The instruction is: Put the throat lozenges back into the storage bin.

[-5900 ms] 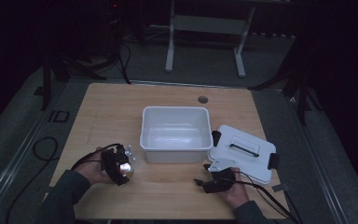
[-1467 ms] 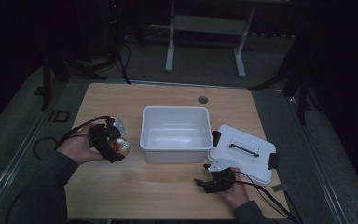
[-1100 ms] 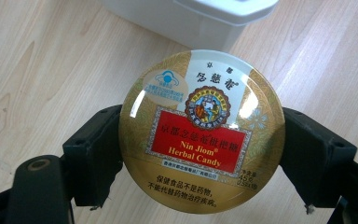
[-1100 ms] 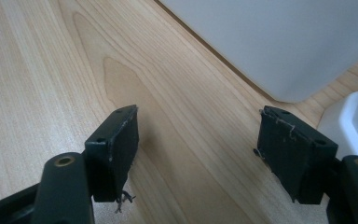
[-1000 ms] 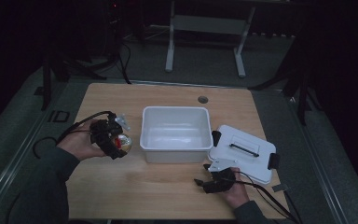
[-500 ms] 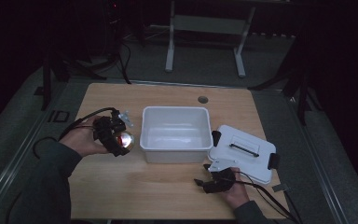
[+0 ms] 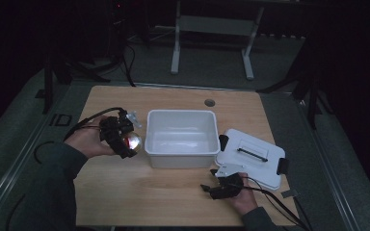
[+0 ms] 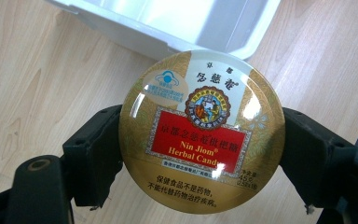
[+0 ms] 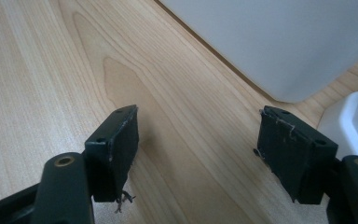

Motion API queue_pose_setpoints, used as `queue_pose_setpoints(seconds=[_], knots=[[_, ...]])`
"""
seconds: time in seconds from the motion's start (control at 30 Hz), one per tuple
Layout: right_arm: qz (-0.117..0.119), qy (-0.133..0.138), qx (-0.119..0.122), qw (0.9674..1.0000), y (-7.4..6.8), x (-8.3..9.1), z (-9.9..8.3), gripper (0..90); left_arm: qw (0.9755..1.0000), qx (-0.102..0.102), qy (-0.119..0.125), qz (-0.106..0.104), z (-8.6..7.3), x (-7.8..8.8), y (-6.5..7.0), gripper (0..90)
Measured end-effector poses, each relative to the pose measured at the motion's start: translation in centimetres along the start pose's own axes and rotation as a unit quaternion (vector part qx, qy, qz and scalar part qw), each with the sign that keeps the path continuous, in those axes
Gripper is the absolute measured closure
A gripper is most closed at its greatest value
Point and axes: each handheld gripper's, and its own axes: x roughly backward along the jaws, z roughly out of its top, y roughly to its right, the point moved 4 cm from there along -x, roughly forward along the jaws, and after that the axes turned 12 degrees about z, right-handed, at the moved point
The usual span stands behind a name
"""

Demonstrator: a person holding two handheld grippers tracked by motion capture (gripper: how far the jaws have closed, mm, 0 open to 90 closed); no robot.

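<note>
My left gripper [image 7: 127, 140] is shut on a round gold candy tin [image 8: 201, 133] with a red label, held by its rim between both jaws. It hangs above the table just left of the white open bin [image 7: 182, 137]; the tin [image 7: 132, 141] catches the light there. In the left gripper view the bin's corner [image 8: 177, 23] lies just past the tin. My right gripper [image 7: 208, 188] rests low near the table's front edge, jaws open with nothing between them [image 9: 198, 140], pointing toward the bin's wall [image 9: 279, 42].
The bin's white lid [image 7: 253, 156] with a dark handle and side clips lies flat to the right of the bin, beside my right hand. A round cable hole [image 7: 209, 102] sits at the table's far edge. Metal stand legs [image 7: 212, 43] rise behind the table.
My left gripper has carried the tin up from the front left of the table and rightward toward the bin's left wall. The right gripper has stayed put.
</note>
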Motion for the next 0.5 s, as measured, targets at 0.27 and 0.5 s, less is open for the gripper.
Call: queue_pose_setpoints(seconds=[0.27, 0.5], knots=[[0.000, 0.000, 0.000, 1.0000, 0.0, 0.0, 0.0, 28.6, 0.9999, -0.012, 0.001, 0.001, 1.0, 0.3, 0.1, 20.3], [0.000, 0.000, 0.000, 1.0000, 0.0, 0.0, 0.0, 28.6, 0.9999, -0.013, 0.005, -0.002, 1.6, 0.3, 0.1, 20.4]])
